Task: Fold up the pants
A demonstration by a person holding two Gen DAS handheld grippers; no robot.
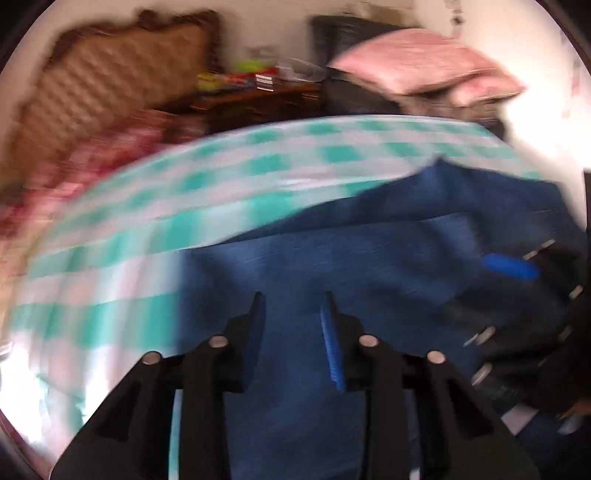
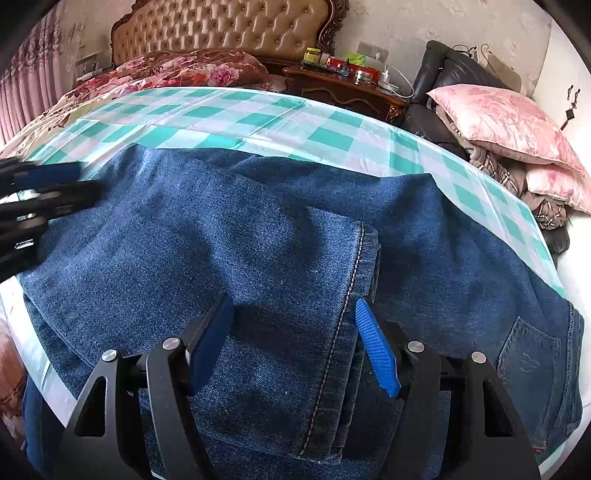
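Dark blue jeans [image 2: 221,221] lie folded on a green-and-white checked cloth [image 2: 258,118] spread over a bed. A stitched hem edge [image 2: 354,266] of the top layer runs down the middle. My right gripper [image 2: 291,306] hangs low over that hem, jaws wide, with denim under the gap and no pad pressing on it. The left wrist view is smeared. There my left gripper [image 1: 293,306] sits over the jeans [image 1: 332,258] near their left edge, jaws narrowly apart with nothing pinched. The right gripper [image 1: 517,269] shows at that view's right side, and the left gripper [image 2: 74,184] at the right wrist view's left edge.
A tufted headboard [image 2: 221,29] and a floral quilt [image 2: 177,70] lie beyond the cloth. A dark wooden nightstand [image 2: 343,88] carries jars and bottles. A pink pillow [image 2: 506,122] rests on blankets and a black leather chair [image 2: 443,74] at the right.
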